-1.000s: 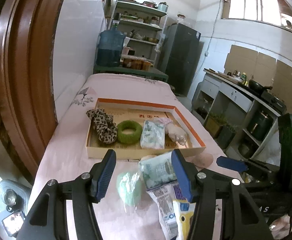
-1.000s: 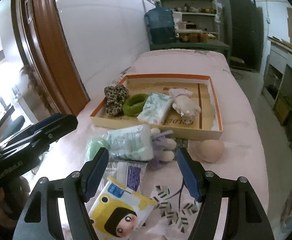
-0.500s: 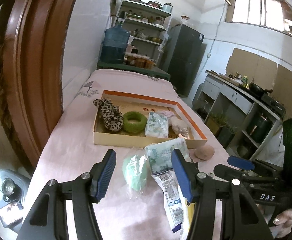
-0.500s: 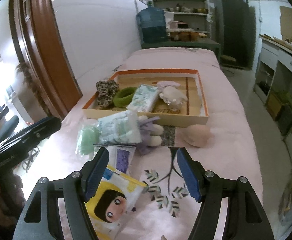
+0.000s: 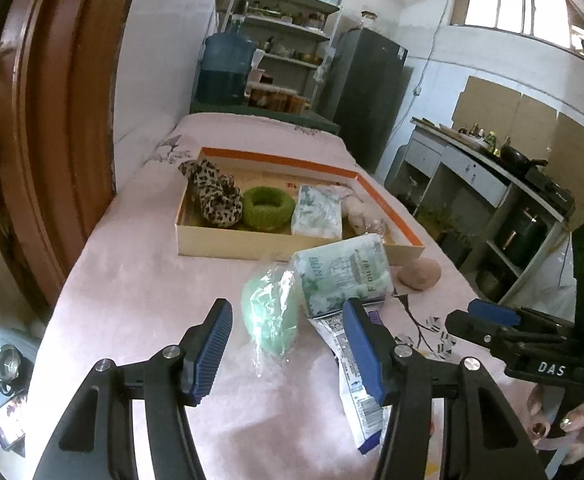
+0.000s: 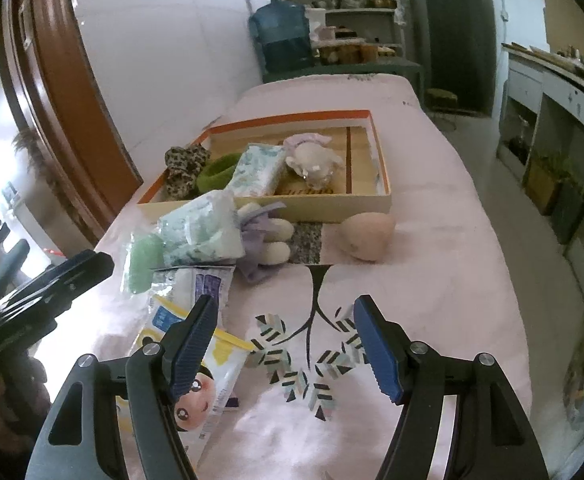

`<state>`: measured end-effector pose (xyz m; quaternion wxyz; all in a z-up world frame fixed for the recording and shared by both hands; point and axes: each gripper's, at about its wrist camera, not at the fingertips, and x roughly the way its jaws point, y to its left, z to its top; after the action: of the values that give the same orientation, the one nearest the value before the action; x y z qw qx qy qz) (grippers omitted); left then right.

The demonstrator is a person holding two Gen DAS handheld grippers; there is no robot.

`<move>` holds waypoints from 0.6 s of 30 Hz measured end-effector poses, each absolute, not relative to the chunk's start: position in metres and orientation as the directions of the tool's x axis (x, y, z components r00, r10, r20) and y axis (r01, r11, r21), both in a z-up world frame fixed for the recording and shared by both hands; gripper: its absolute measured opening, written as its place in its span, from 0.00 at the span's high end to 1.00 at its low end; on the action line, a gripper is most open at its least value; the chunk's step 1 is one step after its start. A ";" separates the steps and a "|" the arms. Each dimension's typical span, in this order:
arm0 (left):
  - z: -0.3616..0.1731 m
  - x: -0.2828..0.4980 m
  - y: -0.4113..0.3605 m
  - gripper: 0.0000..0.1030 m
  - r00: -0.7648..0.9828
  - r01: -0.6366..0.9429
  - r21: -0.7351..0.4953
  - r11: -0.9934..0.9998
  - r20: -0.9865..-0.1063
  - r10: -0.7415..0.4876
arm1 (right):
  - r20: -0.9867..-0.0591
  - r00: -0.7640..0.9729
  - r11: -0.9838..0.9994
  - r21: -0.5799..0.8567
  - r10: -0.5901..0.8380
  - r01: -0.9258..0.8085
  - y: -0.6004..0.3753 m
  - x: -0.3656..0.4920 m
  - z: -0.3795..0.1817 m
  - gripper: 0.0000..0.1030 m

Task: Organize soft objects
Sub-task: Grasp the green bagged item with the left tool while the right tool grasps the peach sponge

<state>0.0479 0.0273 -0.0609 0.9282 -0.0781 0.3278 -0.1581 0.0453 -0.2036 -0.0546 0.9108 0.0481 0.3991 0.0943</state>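
Left wrist view: my left gripper (image 5: pixel 288 350) is spread wide and empty, the bagged green sponge (image 5: pixel 270 312) between its fingers, short of the tray (image 5: pixel 252 244).

Right wrist view: my right gripper (image 6: pixel 284 346) gapes empty; what looks like a plush toy (image 6: pixel 266 236) lies against the tray's near wall. Next, I'd close on the sponge.

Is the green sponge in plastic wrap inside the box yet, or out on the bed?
Out. The green sponge lies on the pink sheet, nearer than the box, ahead of the open left tongs.
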 end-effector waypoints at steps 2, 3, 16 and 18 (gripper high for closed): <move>-0.064 0.053 0.025 0.44 0.730 0.240 -0.247 0.939 -0.592 -0.342 | -0.719 0.662 0.977 0.168 0.211 -0.129 -0.205 0.047 -0.057 0.30; -0.066 0.055 0.024 0.44 0.728 0.238 -0.245 0.940 -0.595 -0.340 | -0.719 0.663 0.978 0.168 0.210 -0.127 -0.206 0.049 -0.057 0.30; -0.090 0.088 0.022 0.44 0.702 0.187 -0.242 0.952 -0.646 -0.302 | -0.749 0.643 0.984 0.172 0.159 -0.042 -0.237 0.088 -0.074 0.30; -0.094 0.092 0.023 0.44 0.692 0.181 -0.250 0.951 -0.655 -0.304 | -0.757 0.636 0.984 0.174 0.150 -0.025 -0.243 0.098 -0.080 0.30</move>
<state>0.0916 0.0234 -0.0942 0.9161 -0.0829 0.3693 -0.1323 0.0978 -0.2425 -0.0796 0.9015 0.0737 0.4237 0.0483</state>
